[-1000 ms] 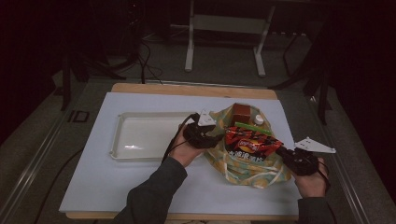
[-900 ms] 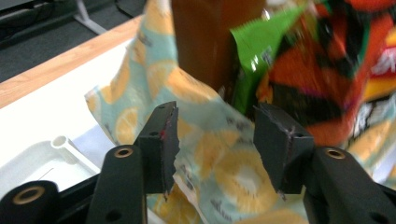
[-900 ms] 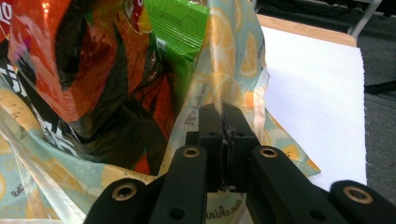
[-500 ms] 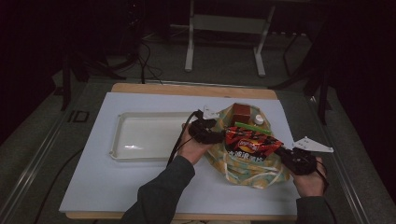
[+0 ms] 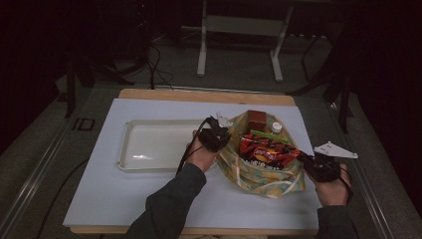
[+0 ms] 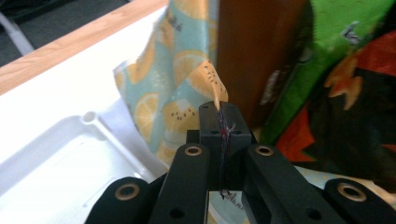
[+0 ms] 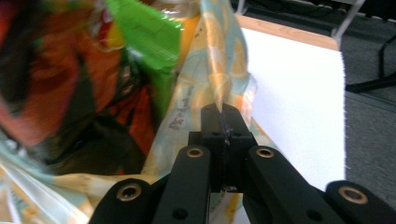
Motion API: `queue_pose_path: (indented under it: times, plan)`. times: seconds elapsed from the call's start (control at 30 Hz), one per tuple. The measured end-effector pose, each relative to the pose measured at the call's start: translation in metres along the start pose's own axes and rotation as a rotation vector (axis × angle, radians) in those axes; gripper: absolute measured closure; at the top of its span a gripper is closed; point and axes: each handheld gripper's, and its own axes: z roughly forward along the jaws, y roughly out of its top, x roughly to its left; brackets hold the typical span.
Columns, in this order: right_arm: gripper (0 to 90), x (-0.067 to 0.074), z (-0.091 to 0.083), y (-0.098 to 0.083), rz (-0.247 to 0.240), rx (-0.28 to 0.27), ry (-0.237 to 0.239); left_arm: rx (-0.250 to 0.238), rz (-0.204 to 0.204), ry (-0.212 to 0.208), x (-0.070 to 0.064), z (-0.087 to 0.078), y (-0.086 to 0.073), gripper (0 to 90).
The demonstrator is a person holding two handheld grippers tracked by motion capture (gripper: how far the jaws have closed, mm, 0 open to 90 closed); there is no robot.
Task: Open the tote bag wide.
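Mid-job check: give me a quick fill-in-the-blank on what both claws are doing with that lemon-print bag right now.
1. The left claw is shut on the ____ of the lemon-print bag.
2. The red snack packet lies ____ the bag.
3. The white tray sits to the bag's ____ in the high view.

Missing words: rim; inside; left

Lemon-print cloth bag (image 5: 259,174) open, holding snack packets (image 5: 263,149)

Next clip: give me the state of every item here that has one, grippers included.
Left gripper: jaws shut on bag's edge.
Right gripper: jaws shut on bag's opposite edge.
Lemon-print fabric bag: open, filled.
Red snack packet: lying in bag.
White plastic tray: empty.
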Motion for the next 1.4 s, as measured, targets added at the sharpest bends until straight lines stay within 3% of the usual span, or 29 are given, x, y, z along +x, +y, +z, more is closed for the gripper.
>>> queue_pose_path:
  times: [0.2,0.37,0.63,0.9,0.97,1.03,1.2,1.4]
  plan:
    - [90.0,-0.010,0.004,0.004,0.017,0.013,-0.035,0.023,-0.019,0.019,0.011,0.006,0.000,89.2]
    - [90.0,-0.017,0.012,0.001,0.033,0.051,-0.052,0.061,-0.010,0.027,0.013,0.012,0.001,89.1]
    - [90.0,-0.020,0.024,-0.012,0.050,0.101,-0.039,0.114,0.003,0.003,0.009,0.024,-0.012,88.9]
    - [90.0,-0.021,0.034,-0.020,0.047,0.163,-0.029,0.137,-0.008,-0.019,0.007,0.032,-0.022,87.9]
    - [89.9,-0.020,0.035,-0.021,0.034,0.176,-0.025,0.135,-0.010,-0.023,0.007,0.031,-0.022,85.5]
    - [85.6,-0.017,0.032,-0.022,0.019,0.175,-0.012,0.104,-0.026,-0.049,0.009,0.026,-0.023,77.5]
    - [74.9,-0.013,0.020,-0.024,0.011,0.127,0.032,0.059,-0.038,-0.079,0.012,0.016,-0.029,63.5]
    - [62.9,-0.011,0.002,-0.022,0.002,0.066,0.045,-0.015,-0.043,-0.110,0.014,-0.004,-0.035,58.3]
